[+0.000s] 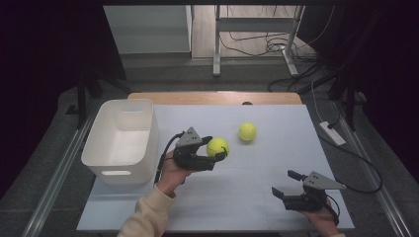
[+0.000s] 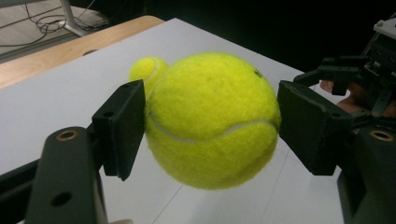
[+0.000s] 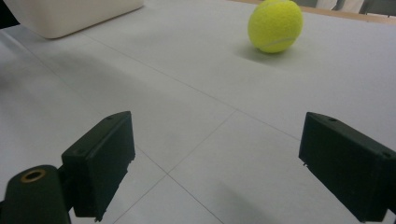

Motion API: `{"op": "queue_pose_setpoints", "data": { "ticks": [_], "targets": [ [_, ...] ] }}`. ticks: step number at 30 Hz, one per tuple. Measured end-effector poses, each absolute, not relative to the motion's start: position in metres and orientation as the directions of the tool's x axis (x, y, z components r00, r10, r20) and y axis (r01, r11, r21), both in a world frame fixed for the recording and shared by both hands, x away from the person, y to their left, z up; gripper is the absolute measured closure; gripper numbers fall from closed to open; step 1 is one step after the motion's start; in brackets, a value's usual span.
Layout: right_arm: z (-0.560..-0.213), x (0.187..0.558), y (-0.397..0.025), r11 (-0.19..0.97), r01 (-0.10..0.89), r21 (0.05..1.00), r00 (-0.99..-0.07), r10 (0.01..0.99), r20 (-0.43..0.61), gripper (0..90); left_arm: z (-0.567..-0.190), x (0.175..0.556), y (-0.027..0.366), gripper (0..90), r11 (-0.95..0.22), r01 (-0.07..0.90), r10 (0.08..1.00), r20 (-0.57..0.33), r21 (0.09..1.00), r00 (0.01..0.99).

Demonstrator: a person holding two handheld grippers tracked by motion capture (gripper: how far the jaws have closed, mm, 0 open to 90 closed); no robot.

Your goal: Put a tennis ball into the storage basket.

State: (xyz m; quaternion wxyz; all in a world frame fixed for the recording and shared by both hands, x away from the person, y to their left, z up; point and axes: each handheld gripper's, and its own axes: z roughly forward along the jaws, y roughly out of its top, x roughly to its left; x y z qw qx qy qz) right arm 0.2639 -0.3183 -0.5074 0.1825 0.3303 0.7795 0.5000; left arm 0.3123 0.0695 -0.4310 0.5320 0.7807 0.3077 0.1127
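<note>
My left gripper [image 1: 216, 147] is shut on a yellow tennis ball [image 1: 218, 146], held a little above the white table near its middle. Seen close in the left gripper view, the held ball [image 2: 212, 119] is squeezed between the two black pads [image 2: 122, 126]. A second tennis ball [image 1: 247, 131] rests on the table just beyond and right of the held one; it also shows behind the held ball [image 2: 147, 69] and far ahead of my right gripper [image 3: 275, 25]. My right gripper [image 1: 284, 182] hovers open near the front right edge, nothing between its jaws [image 3: 215, 163].
A white plastic bin [image 1: 121, 138] stands on the left side of the table, its corner also in the right gripper view [image 3: 70, 16]. A wooden strip [image 1: 212, 97] runs along the table's far edge. Cables lie on the floor beyond and to the right.
</note>
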Motion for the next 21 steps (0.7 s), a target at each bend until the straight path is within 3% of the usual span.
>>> {"op": "queue_pose_setpoints", "data": {
  "ticks": [21],
  "targets": [
    [-0.507,0.265,-0.318,0.268,0.333,0.904,-0.711,0.701,0.054,10.3,-0.412,0.307,0.102,27.7,-0.167,0.326,0.644,-0.147,0.931,0.751]
  ]
}}
